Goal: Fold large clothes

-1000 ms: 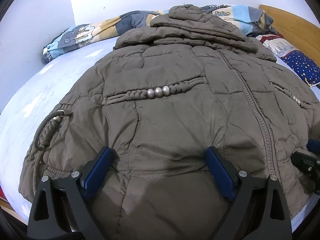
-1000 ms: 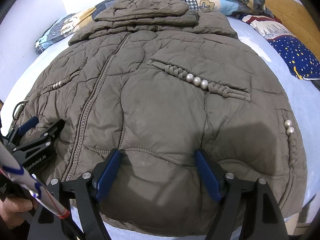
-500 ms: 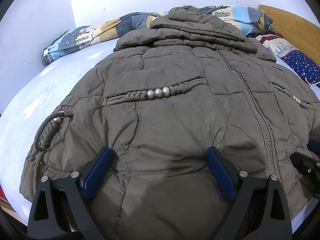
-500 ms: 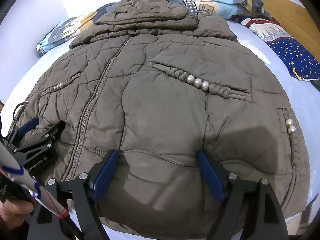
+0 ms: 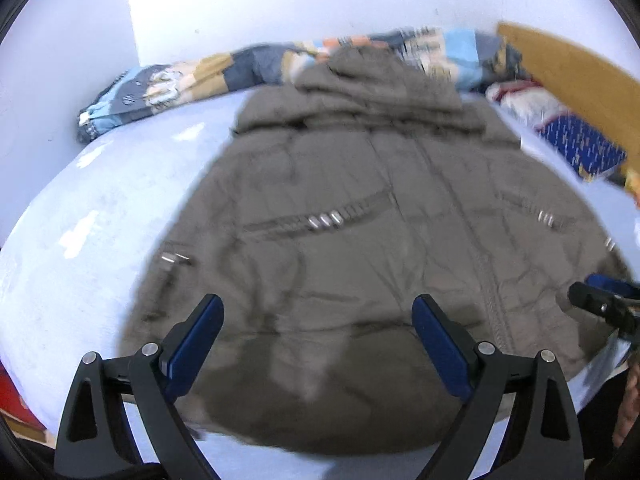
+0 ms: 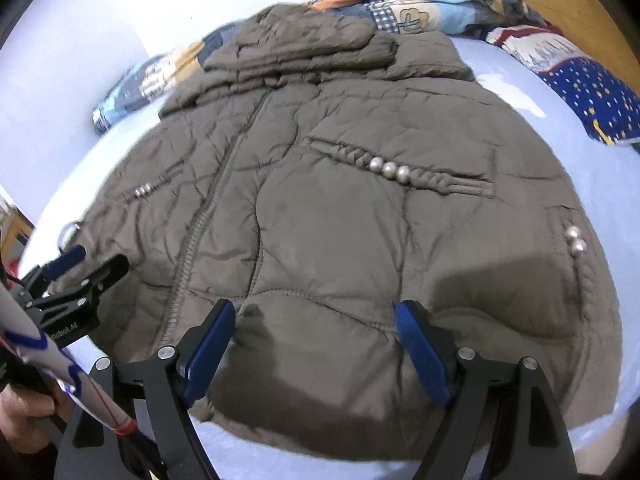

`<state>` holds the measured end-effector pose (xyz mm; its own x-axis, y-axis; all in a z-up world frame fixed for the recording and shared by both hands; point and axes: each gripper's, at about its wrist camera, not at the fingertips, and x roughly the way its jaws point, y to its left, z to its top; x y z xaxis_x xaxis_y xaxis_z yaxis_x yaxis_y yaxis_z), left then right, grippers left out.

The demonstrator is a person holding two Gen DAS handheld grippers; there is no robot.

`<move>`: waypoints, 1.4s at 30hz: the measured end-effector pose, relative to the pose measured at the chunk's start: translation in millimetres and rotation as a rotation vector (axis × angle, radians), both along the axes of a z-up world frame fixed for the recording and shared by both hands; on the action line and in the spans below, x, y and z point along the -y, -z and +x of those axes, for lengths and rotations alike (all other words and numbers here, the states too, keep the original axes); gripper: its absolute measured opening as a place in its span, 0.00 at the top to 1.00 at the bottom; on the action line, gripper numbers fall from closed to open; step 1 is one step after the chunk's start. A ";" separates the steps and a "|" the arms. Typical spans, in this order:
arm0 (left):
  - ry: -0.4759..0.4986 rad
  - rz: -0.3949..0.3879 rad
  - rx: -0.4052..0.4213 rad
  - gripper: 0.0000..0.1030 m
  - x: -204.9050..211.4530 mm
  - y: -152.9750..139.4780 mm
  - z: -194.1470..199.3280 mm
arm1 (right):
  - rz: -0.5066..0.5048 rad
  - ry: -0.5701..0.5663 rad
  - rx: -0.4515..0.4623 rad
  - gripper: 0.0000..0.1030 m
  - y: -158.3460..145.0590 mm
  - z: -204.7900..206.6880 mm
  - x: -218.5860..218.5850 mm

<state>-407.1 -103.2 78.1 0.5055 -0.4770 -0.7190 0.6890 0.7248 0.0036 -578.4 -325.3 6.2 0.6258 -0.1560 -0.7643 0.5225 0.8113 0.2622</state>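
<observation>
We hold both tongs, left (image 5: 318,346) and right (image 6: 316,350), spread, empty, over hem of jacket (image 6: 340,216) lying flat on bed (image 5: 88,216) ahead. Likely pre-grasp step; next: pinch hem, fold toward collar.

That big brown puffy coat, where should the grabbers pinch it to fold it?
Probably at the coat's bottom hem, coming from the near edge of the bed. The hem lies nearest both open grippers, left and right, and its thin edge fits the jaws better than the puffy middle.
</observation>
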 end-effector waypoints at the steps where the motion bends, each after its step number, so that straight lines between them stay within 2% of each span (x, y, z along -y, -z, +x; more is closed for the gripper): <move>1: -0.014 -0.024 -0.004 0.08 -8.9 -6.3 4.6 | 0.000 0.015 0.020 0.16 -5.2 -5.9 3.7; 4: -0.112 -0.097 -0.074 0.08 -51.9 -17.8 36.3 | -0.019 0.109 0.083 0.16 -22.2 -33.0 22.7; 5: -0.169 -0.132 -0.123 0.08 -71.1 -16.0 51.7 | -0.017 0.157 0.097 0.15 -26.1 -45.1 33.5; 8: -0.306 -0.202 -0.273 0.09 -109.9 3.0 84.7 | 0.023 0.321 0.109 0.13 -27.3 -80.5 66.7; 10: -0.345 -0.223 -0.347 0.14 -121.5 16.7 95.1 | 0.088 0.417 0.125 0.13 -22.0 -101.3 86.4; 11: -0.364 -0.217 -0.369 0.18 -125.3 23.6 98.6 | 0.135 0.477 0.131 0.13 -16.6 -114.6 98.3; 13: -0.375 -0.206 -0.380 0.19 -126.5 29.3 100.4 | 0.188 0.559 0.125 0.13 -5.8 -131.4 111.8; 16: -0.376 -0.210 -0.388 0.19 -123.5 32.4 100.5 | 0.277 0.622 0.129 0.13 10.7 -147.6 124.0; 19: -0.363 -0.224 -0.425 0.19 -118.0 38.6 99.7 | 0.360 0.627 0.148 0.13 24.1 -150.8 130.4; 21: -0.355 -0.196 -0.445 0.19 -109.1 47.9 98.5 | 0.411 0.627 0.175 0.13 31.6 -154.2 133.4; 29: -0.291 -0.146 -0.394 0.19 -86.1 52.0 83.6 | 0.477 0.587 0.222 0.11 39.8 -145.3 127.1; 31: -0.258 -0.143 -0.390 0.19 -79.3 51.5 77.6 | 0.483 0.543 0.208 0.11 41.5 -133.7 117.1; 34: -0.197 -0.154 -0.391 0.19 -66.9 50.8 66.7 | 0.486 0.413 0.191 0.11 41.1 -104.1 90.8; 36: -0.176 -0.143 -0.366 0.19 -57.8 51.5 57.8 | 0.453 0.342 0.175 0.12 38.4 -85.2 69.4; 39: -0.174 -0.101 -0.312 0.19 -48.6 54.0 50.4 | 0.349 0.304 0.131 0.23 32.4 -67.7 49.5; 41: -0.179 -0.088 -0.299 0.19 -47.6 56.4 50.0 | 0.329 0.336 0.112 0.46 33.8 -69.7 51.5; 42: -0.179 -0.078 -0.289 0.18 -46.1 57.6 49.8 | 0.349 0.355 0.121 0.49 36.8 -74.1 55.3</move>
<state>-357.3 -57.1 20.5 0.3670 -0.4578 -0.8098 0.5151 0.8249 -0.2329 -652.5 -380.6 -30.5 0.6676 -0.1234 -0.7342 0.6991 0.4431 0.5612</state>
